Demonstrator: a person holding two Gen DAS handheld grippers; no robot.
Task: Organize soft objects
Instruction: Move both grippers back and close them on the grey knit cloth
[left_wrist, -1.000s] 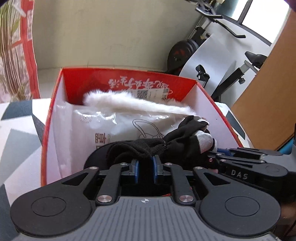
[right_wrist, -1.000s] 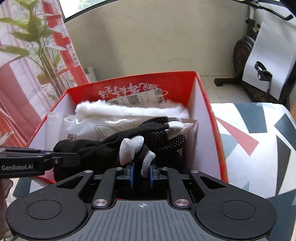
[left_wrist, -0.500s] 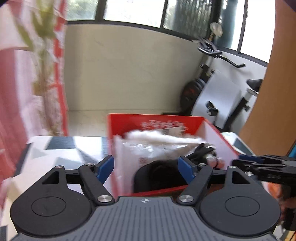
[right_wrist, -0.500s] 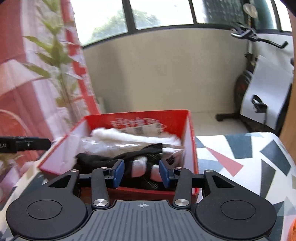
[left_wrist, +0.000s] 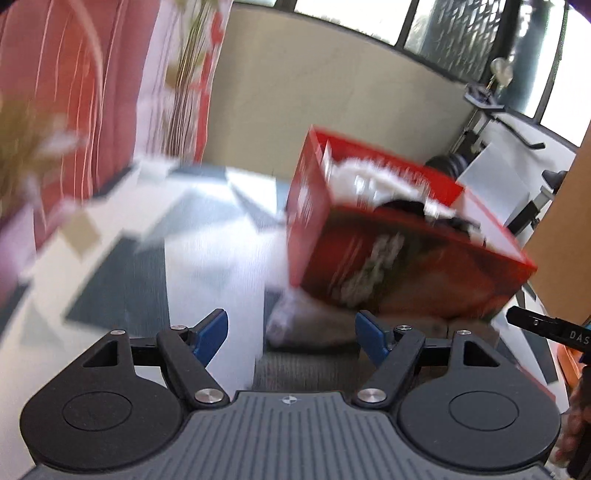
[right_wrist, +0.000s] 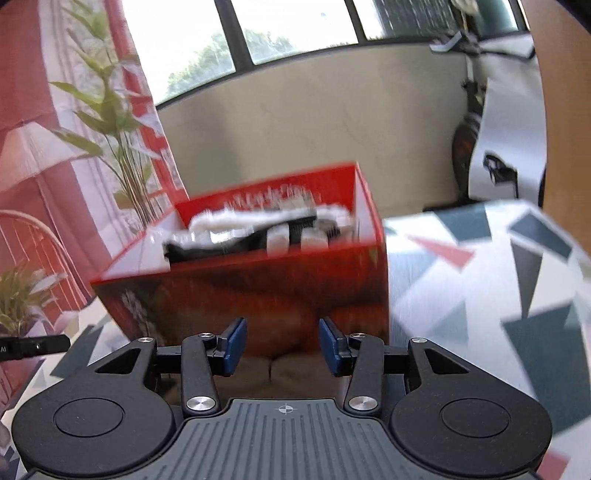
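**Both grippers let go and back away from the box**

Left wrist view: the left gripper (left_wrist: 291, 334) stands wide with nothing between its blue pads, where a second ago it was pinched shut on the black glove inside the red box (left_wrist: 388, 266). The box now lies ahead and to its right, apart from the fingers, over the patterned tablecloth (left_wrist: 207, 258). In the right wrist view the right gripper (right_wrist: 282, 347) has its jaws partway apart and opening, also empty; it too was clamped on the glove before. The black glove (right_wrist: 236, 242) lies in the box straight ahead, on top of white fluffy fabric (right_wrist: 236, 218). Judging by this, the glove is stowed and both hands are free for another item.
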